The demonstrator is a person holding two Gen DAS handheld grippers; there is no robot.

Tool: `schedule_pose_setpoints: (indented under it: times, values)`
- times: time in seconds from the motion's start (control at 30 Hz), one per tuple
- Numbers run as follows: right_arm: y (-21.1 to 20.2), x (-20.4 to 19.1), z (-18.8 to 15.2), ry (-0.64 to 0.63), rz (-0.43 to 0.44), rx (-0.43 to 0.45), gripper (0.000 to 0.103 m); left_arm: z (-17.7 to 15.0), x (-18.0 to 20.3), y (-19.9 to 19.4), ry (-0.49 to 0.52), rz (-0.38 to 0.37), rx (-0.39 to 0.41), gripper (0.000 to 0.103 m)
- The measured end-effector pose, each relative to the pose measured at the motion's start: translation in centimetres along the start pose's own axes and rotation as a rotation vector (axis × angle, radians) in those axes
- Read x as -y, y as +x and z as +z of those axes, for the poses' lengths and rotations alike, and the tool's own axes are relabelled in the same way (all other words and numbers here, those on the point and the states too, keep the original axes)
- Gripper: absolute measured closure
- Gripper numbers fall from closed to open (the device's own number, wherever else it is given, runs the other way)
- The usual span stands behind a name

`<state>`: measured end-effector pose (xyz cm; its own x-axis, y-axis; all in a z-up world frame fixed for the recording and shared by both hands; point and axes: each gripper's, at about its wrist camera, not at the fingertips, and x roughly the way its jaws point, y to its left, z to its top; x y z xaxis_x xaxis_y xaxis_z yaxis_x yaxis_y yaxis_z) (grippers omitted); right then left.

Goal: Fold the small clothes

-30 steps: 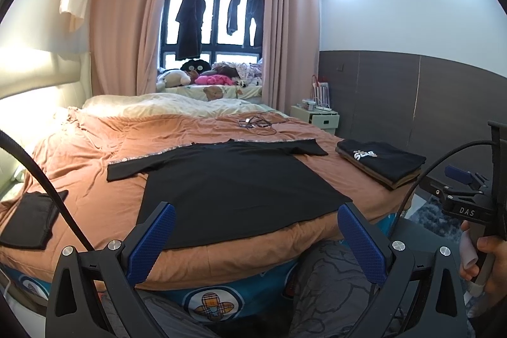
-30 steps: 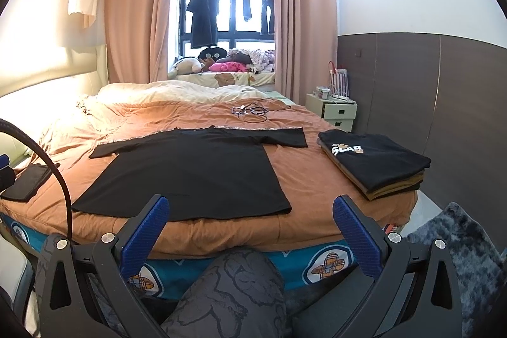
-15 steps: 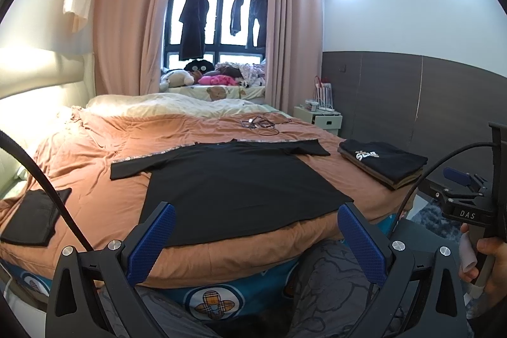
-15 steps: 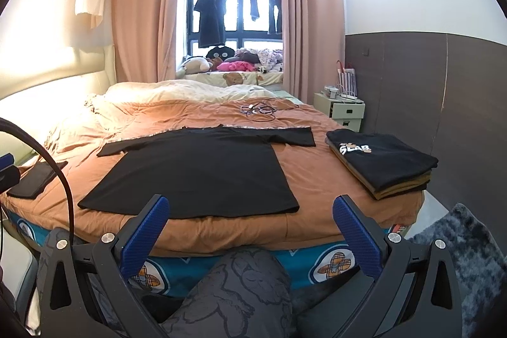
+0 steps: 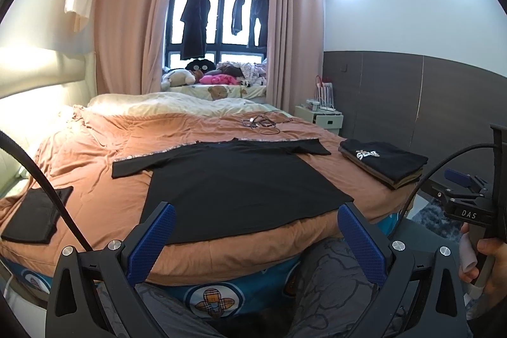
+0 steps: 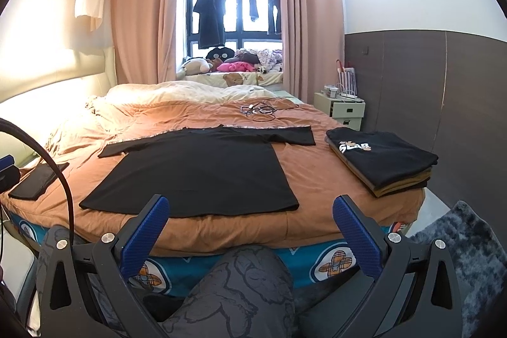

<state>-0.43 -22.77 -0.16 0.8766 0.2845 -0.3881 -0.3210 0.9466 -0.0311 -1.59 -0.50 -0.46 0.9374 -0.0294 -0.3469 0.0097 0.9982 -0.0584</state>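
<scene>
Black T-shirt (image 6: 196, 170) lies flat on the bed (image 6: 317, 179), sleeves spread. Left tongs (image 5: 253, 238) and right tongs (image 6: 250, 230) both released, well short of it. Risk: pinching the loose bedcover with the hem (wrinkles the fold); the pile of folded shirts (image 6: 383, 159) sits near.

You have raised both claws a little over the past second, so the black T-shirt (image 5: 234, 179) spread on the bed (image 5: 95, 167) now sits slightly lower in each view, while the right claw (image 6: 253, 230) has also drifted rightward relative to that shirt.
</scene>
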Motion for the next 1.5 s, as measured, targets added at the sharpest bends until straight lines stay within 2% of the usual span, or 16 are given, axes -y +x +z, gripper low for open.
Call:
schedule_pose_setpoints:
  times: [0.47, 0.7, 1.03, 1.4, 1.5]
  values:
    - [0.2, -0.2, -0.3, 0.006, 0.010, -0.026, 0.000, -0.9, -1.8, -0.7, -0.029, 0.020, -0.005, 0.000]
    - [1.7, -0.6, 0.5, -0.007, 0.017, -0.037, 0.000, -0.6, -4.1, 1.1, -0.053, 0.035, -0.021, 0.000]
    - [9.4, -1.9, 3.3, -0.006, 0.100, -0.097, 0.000, 0.9, -9.3, 6.9, -0.112, 0.092, -0.067, 0.000]
    - [18.4, -4.2, 7.1, -0.060, 0.100, -0.196, 0.000, 2.2, -15.2, 13.1, -0.176, 0.168, -0.150, 0.000]
    - [19.9, -4.9, 7.9, -0.071, 0.145, -0.225, 0.000, 2.5, -16.9, 14.6, -0.190, 0.190, -0.171, 0.000]
